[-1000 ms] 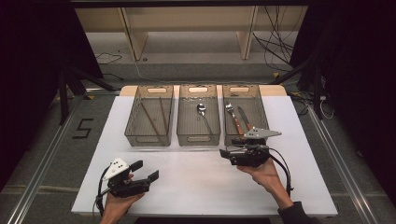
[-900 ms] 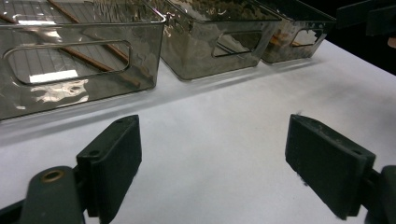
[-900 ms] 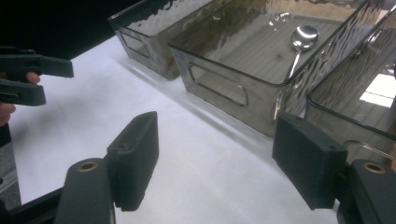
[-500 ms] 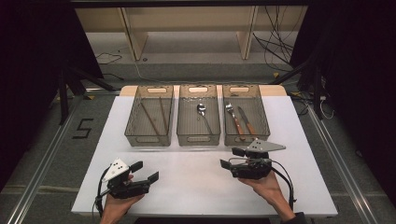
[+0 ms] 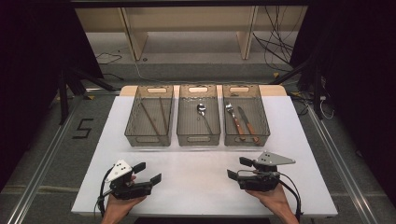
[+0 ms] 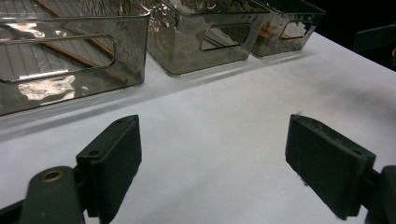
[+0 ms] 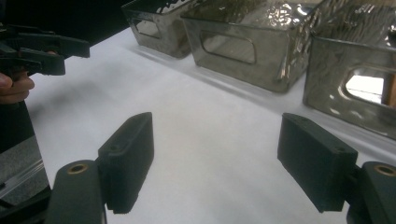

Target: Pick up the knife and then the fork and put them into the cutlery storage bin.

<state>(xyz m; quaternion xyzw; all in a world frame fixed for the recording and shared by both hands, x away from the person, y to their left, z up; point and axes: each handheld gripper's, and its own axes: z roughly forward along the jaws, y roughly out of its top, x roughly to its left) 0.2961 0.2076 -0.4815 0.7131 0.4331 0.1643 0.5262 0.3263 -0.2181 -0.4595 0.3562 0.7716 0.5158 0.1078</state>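
At the near edge of the white surface [image 5: 196, 182], the left gripper [image 5: 148, 172] and right gripper [image 5: 236, 169] rest with jaws wide apart and empty, the right's having just been opening. Beyond stand three bins [image 5: 198, 138]; the rightmost holds a fork [image 5: 232, 116] and knife [image 5: 247, 122].

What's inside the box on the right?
The right bin holds a fork and a knife, both with brown handles, lying side by side. The smoky walls blur anything lower in the corners.
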